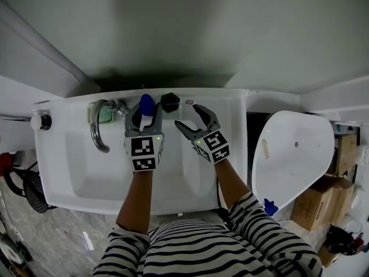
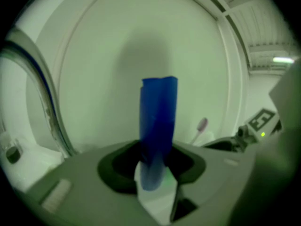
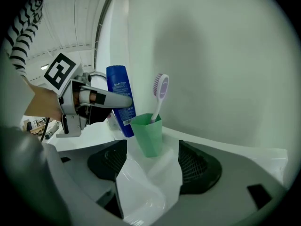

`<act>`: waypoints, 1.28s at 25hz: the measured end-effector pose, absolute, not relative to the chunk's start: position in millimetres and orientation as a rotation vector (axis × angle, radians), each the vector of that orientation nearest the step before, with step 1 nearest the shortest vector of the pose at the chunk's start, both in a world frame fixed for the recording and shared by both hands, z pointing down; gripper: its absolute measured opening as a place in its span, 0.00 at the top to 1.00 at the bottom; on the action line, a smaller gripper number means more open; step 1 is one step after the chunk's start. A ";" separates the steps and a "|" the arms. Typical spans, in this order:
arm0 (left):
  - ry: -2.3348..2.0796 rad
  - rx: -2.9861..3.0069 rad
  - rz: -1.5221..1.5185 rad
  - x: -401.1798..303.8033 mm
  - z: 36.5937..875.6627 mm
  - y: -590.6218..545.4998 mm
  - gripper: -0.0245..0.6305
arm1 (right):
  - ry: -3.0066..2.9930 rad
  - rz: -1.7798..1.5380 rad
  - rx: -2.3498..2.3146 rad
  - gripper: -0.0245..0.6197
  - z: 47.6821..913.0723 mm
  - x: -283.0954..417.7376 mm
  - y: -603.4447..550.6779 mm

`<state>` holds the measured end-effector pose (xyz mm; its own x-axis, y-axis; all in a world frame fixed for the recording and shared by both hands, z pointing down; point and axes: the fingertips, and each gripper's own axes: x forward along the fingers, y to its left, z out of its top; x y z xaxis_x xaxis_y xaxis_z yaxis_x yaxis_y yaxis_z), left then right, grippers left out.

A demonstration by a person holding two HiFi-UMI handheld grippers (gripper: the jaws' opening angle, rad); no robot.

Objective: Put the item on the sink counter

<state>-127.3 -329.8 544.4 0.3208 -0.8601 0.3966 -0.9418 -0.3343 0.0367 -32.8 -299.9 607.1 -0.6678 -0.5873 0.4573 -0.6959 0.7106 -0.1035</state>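
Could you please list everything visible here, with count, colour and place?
sink: one, white, centre
faucet: one, chrome, sink's back left
bottle: one, blue, at back ledge
cup: one, green, ledge beside bottle
toothbrush: one, lilac head, in cup
oval shell: one, white, right of sink
cardboard boxes: at least two, brown, far right
left gripper: one, grey, shut on bottle
right gripper: one, grey, open, facing cup

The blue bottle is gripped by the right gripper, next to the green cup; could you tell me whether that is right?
Not quite: the blue bottle is gripped by the left gripper, next to the green cup. The left gripper view shows its fingers closed on the bottle.
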 end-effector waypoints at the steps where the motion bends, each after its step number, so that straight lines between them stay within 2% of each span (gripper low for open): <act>1: -1.639 2.323 0.461 -126.9 547.2 -330.7 0.71 | -2.527 0.380 0.996 0.48 605.9 -31.7 -299.8; 32: -1.738 2.303 0.350 -127.7 570.7 -346.5 0.70 | -2.551 0.382 1.010 0.48 594.3 -19.3 -291.3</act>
<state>-127.7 -346.5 570.7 0.2659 -0.9068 0.3271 -0.9627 -0.2671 0.0422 -19.3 -291.3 594.3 -0.6753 -0.5984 0.4312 -0.6984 0.7068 -0.1128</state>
